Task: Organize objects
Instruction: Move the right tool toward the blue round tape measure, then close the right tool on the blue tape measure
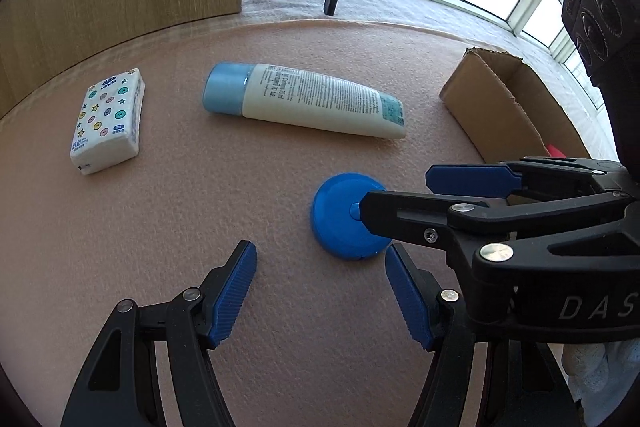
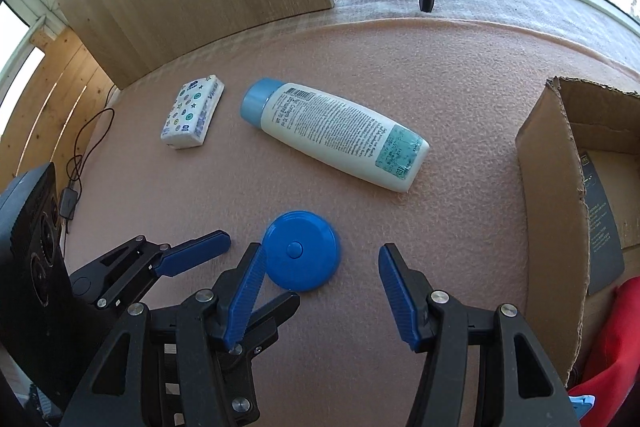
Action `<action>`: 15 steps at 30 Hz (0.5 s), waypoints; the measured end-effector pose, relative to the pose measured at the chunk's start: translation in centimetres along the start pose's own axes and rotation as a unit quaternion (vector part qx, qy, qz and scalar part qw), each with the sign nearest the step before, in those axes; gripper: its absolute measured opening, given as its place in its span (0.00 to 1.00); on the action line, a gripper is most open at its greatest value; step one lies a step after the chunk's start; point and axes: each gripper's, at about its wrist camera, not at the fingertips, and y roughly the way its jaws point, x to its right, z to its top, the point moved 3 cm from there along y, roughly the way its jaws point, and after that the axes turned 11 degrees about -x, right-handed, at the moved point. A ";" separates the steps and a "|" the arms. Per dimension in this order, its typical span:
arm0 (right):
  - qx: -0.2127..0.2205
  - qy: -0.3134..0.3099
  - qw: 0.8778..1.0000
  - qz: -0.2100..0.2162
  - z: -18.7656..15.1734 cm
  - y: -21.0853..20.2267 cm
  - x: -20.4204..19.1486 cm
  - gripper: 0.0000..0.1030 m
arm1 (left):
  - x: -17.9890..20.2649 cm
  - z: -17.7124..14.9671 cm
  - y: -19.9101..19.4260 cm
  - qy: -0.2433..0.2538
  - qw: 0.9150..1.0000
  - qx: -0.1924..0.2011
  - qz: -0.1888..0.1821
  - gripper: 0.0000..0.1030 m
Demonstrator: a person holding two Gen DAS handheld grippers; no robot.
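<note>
Step in hand: approach to the blue round disc (image 2: pixel 302 251), judged the next thing to go into the cardboard box (image 2: pixel 560 211); nothing lifted yet.
Right hand-held gripper (image 2: pixel 320 291): jaws spread wide, empty, low over the bench (image 2: pixel 440 99); left finger at the disc's near-left edge, contact not certain, right finger well clear of it.
Left hand-held gripper (image 1: pixel 320 291): also spread wide, empty, hovering just short of the disc; seen from the right wrist view just left of the right one, the two crossing closely.
Disc: flat on the bench, small button at centre, near the front, between the bottle and the grippers.
Bottle (image 1: pixel 304 101): white with blue cap, lying on its side mid-bench, cap toward the tissue pack.
Tissue pack (image 1: pixel 108 121): flat, far left, apart from the bottle.
Box: open at the right edge of the bench, something red (image 2: pixel 612 339) and a dark card inside.
Next move, as judged: shift right gripper a little left and forward to centre the disc between the pads, lower, close across its rim, then lift and carry right to the box.
Risk: thin, low disc may slip out from under the pads; crowding with the left gripper.
</note>
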 end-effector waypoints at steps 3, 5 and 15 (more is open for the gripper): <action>-0.006 -0.003 1.000 -0.003 0.3 0.4 0.0 0.53 | 0.0 0.3 0.3 -0.004 1.000 0.006 -0.005 0.68; -0.008 -0.001 1.000 0.002 0.5 0.6 0.0 0.53 | 0.0 0.5 0.3 -0.006 1.000 0.011 -0.011 0.64; -0.017 0.014 0.999 0.030 0.8 1.6 0.3 0.45 | 0.1 1.0 0.5 -0.005 0.999 0.023 -0.044 0.44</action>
